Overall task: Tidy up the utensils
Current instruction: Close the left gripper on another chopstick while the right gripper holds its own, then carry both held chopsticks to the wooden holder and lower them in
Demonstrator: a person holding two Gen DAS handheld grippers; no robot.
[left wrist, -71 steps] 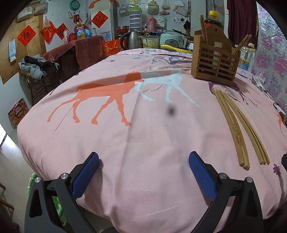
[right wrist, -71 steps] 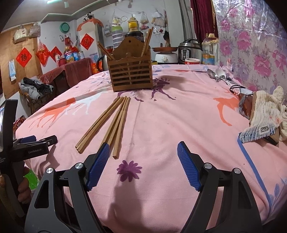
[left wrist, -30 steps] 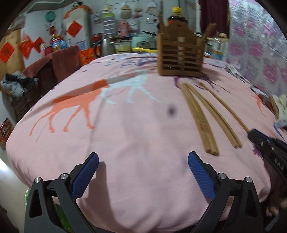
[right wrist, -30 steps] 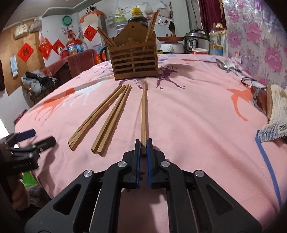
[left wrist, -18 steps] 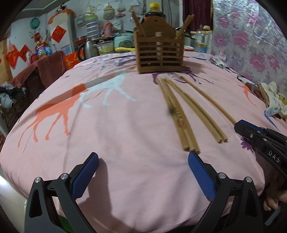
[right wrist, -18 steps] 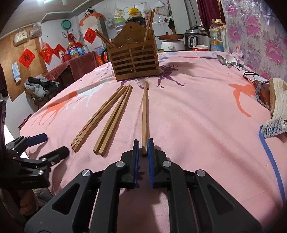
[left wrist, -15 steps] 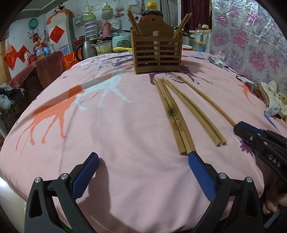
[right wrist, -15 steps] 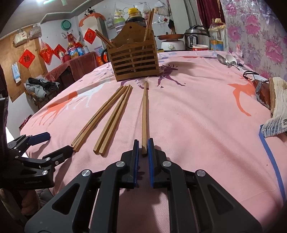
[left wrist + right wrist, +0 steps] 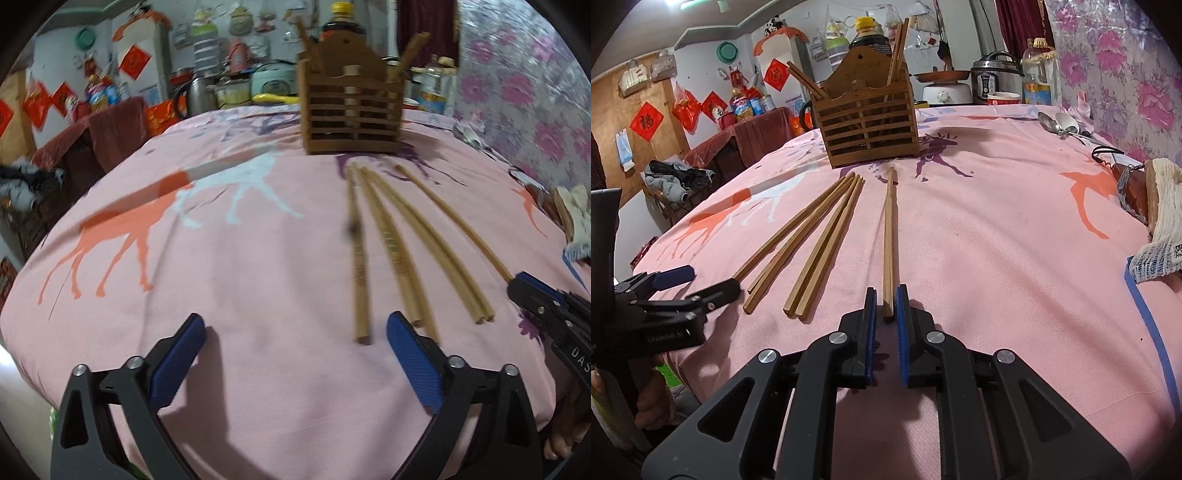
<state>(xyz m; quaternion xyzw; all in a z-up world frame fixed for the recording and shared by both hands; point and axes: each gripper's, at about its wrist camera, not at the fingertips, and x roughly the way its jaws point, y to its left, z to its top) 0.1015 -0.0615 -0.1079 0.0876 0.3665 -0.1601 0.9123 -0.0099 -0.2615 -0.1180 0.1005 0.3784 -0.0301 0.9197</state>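
The right gripper (image 9: 885, 325) has its pads drawn narrow around the near end of one chopstick (image 9: 889, 236), which lies flat on the cloth (image 9: 997, 240) and points straight at the holder (image 9: 871, 122); whether the pads truly pinch the wood or only flank it is hard to tell, but they look pressed to it. The left gripper (image 9: 295, 362) hovers wide open, low over the cloth, with the end of the leftmost loose chopstick (image 9: 360, 280) lying between its pads and touched by neither. The step in hand appears to be picking up sticks one per gripper, with the right one caught and the left one lining up. Next, the left would probably need to ease forward and settle so its pads straddle that stick before closing, then both would lift and carry to the holder, tipping each stick upright into a slot. Four other sticks lie beside each other, fanned between the two grippers, so closing could nudge a neighbour. The holder stands at the far end, already holding a few sticks. Near the right edge lie spoons (image 9: 1060, 123) and a rag (image 9: 1160, 221), well apart from the path. The near table edge sits just under both grippers, leaving little room to draw back; ahead the way is open.
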